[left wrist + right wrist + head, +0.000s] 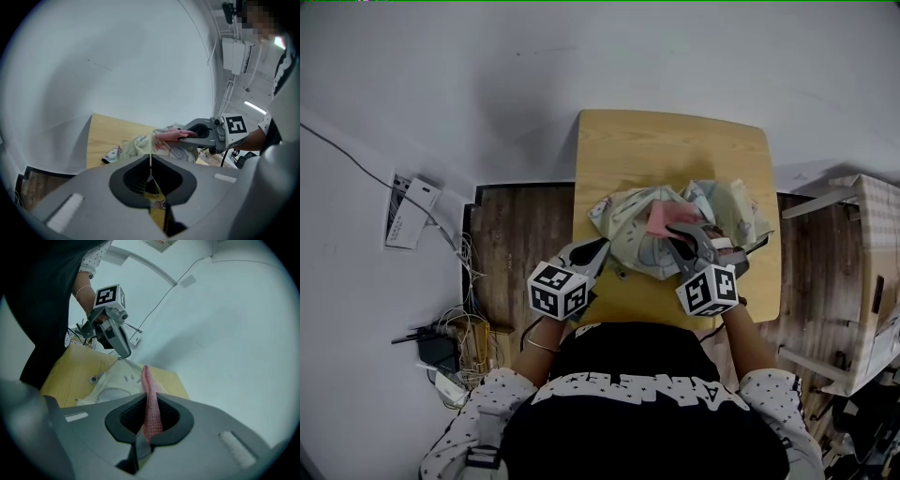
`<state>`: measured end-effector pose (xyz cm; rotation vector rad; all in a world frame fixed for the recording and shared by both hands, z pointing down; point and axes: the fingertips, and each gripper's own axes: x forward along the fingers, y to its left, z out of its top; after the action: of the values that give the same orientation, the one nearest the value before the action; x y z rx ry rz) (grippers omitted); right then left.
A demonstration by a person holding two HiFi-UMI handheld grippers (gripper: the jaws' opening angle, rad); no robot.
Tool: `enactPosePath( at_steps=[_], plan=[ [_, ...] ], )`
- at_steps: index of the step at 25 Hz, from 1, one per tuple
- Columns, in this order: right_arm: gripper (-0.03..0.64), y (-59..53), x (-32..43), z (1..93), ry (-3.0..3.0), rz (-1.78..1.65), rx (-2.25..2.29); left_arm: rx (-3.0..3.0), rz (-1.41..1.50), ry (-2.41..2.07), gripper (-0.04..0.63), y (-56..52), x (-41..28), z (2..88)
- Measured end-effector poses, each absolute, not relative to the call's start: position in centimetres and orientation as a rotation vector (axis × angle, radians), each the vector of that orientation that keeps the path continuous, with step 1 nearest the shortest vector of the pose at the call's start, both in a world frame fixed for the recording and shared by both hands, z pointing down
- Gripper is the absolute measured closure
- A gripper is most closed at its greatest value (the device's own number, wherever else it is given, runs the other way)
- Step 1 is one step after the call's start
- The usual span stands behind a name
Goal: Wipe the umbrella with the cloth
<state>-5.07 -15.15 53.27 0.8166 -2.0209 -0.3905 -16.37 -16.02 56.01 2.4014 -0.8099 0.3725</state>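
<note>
A crumpled pale patterned umbrella (637, 239) lies on the small wooden table (675, 141). My left gripper (602, 246) is at its near left edge, shut on a thin fold of umbrella fabric (150, 161). The rest of the umbrella (138, 145) spreads out beyond its jaws. My right gripper (677, 234) is shut on a pink cloth (661, 220) and hovers just over the umbrella's middle. In the right gripper view the pink cloth (151, 404) runs out between the jaws toward the umbrella (115, 380), with the left gripper (123, 351) beyond it. The left gripper view shows the right gripper (192, 135) holding the cloth (169, 136).
The table stands against a white wall. Cables and a power strip (445, 361) lie on the floor at the left, with a white box (411, 211) on the wall above them. Pale wooden furniture (872, 281) stands at the right. The far half of the tabletop is bare wood.
</note>
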Motion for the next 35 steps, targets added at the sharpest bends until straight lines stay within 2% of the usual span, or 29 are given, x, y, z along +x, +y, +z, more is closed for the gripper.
enactPosePath(
  at_steps=[24, 35],
  plan=[
    [0.581, -8.7, -5.5, 55.9, -2.107, -0.264, 0.743, 2.459, 0.391, -0.834, 0.588, -14.6, -15.7, 55.2],
    [0.581, -6.3, -4.9, 54.4, -2.269, -0.198, 0.65, 2.449, 0.372, -0.911, 0.588, -13.5, -13.0, 53.9]
  ],
)
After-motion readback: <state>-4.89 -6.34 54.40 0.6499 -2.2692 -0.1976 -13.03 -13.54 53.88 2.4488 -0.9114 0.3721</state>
